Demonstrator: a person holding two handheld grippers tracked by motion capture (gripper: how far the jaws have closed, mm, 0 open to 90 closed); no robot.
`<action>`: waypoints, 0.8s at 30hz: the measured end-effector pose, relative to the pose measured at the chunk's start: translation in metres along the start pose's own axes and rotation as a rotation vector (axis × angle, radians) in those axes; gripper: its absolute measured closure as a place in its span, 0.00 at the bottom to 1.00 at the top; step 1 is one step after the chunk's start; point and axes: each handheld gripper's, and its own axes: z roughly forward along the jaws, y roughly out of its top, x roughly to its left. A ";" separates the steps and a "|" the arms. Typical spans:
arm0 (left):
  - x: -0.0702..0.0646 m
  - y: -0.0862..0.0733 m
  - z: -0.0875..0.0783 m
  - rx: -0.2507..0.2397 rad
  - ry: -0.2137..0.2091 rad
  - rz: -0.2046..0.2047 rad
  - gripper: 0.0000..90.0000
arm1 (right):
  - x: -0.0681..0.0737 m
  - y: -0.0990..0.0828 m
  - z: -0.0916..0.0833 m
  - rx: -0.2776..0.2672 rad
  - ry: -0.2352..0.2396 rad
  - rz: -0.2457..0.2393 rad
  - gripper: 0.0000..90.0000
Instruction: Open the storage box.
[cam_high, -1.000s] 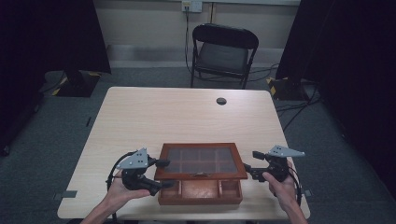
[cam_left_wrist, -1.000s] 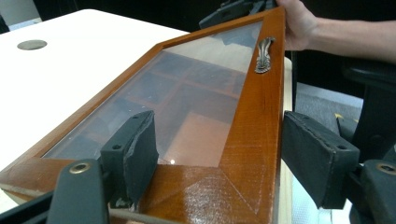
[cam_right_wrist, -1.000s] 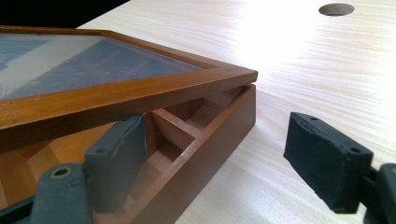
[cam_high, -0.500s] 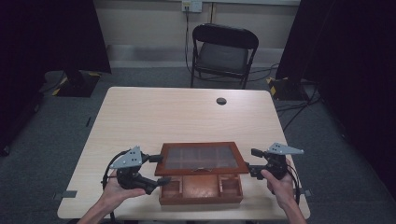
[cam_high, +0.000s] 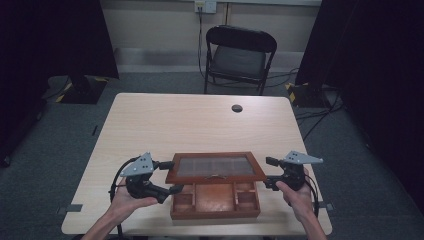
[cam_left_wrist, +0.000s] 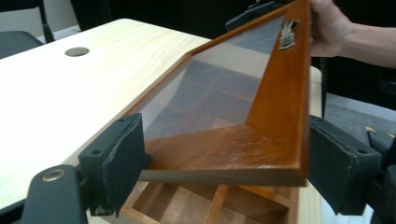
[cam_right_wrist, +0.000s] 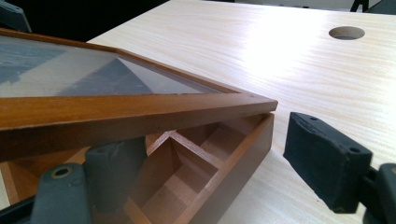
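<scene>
A pale wooden table (cam_high: 165, 125) bears a compartmented wooden box (cam_high: 215, 200), its glass lid (cam_high: 216, 168) half raised. The left gripper (cam_left_wrist: 224, 168) spans the lid's edge, jaws wide; the right gripper (cam_right_wrist: 205, 172) gapes beside the box corner, gripping nothing.

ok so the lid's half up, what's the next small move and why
Probably tilt the glass lid further back. Both tools, left and right, flank its side edges, the front edge is raised, and the compartments of the wooden box are only partly uncovered.

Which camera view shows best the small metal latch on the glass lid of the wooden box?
The left gripper view: the latch hangs large on the lid's front rail. The high view shows it as a tiny mark. The right gripper view shows the lid's corner instead.
</scene>
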 end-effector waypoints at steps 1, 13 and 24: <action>0.001 0.000 0.000 -0.001 0.006 0.000 0.20 | 0.000 0.001 0.000 -0.003 0.000 -0.002 0.22; 0.015 -0.002 0.000 -0.025 0.027 -0.036 0.33 | 0.004 0.008 0.002 -0.004 0.028 -0.012 0.23; 0.027 0.003 0.004 -0.037 0.029 -0.066 0.41 | 0.001 0.017 0.012 -0.010 0.062 -0.007 0.28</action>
